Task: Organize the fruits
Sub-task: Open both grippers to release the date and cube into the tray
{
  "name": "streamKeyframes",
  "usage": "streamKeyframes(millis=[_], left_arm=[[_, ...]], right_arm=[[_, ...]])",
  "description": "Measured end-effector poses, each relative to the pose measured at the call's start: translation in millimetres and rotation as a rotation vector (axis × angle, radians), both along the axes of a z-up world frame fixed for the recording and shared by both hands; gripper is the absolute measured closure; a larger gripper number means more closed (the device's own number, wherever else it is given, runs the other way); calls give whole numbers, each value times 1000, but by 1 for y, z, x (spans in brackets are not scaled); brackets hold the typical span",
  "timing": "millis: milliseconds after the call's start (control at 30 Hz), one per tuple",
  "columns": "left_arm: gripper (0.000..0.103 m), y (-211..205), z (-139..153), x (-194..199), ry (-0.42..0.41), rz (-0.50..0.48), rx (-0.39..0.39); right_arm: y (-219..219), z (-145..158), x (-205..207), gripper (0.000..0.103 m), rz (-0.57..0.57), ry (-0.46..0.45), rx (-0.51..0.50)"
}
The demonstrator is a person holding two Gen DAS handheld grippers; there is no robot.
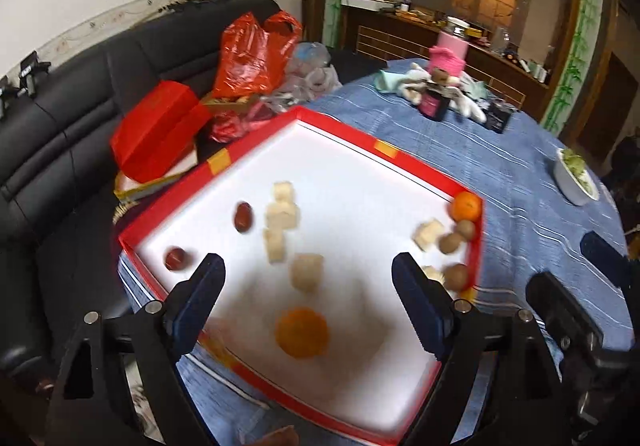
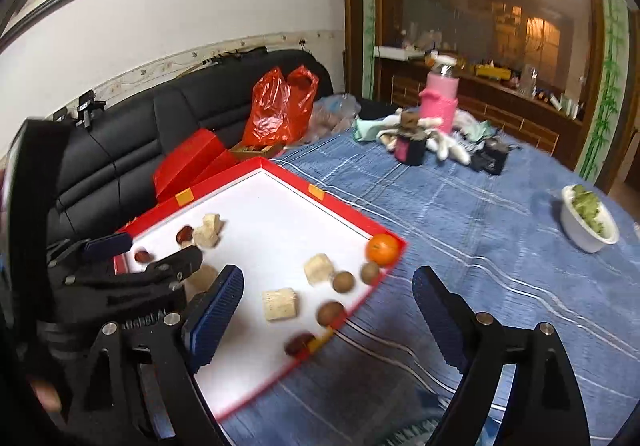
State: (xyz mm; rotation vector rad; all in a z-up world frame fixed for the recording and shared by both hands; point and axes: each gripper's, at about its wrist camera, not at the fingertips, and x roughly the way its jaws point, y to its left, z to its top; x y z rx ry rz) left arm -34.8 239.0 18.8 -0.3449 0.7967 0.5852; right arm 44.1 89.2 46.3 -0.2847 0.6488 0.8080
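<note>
Across the red-rimmed tray (image 1: 474, 254), oranges (image 1: 302, 332), brown fruits (image 1: 456, 276), red dates (image 1: 243, 217) and pale cubes (image 1: 306, 271) lie scattered, mostly unsorted; left gripper (image 1: 308, 278) and right gripper (image 2: 328, 294) both gape empty.

The tray (image 1: 400, 162) has a smooth, matt white floor and a red cardboard-like rim. Woven blue cloth (image 2: 480, 246) covers the worktop. The sofa (image 1: 60, 150) looks like glossy black leather.

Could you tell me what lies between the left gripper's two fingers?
In the left wrist view, one orange lies on the white tray floor between the open fingers, untouched.
</note>
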Motion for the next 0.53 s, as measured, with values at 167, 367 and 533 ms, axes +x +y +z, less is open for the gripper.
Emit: streamKeyframes(millis=[167,367,533], left_arm=[[15,-23,5,-3,6,-38,5],[0,-41,12,-11,-55,-24,65],[0,-44,17,-11,-57,-27,80]], right_arm=[[-38,6,-17,14,-7,-36,11],[-67,9,-22,14,-40,-29,32],[-75,10,-25,14,-47,-30,45]])
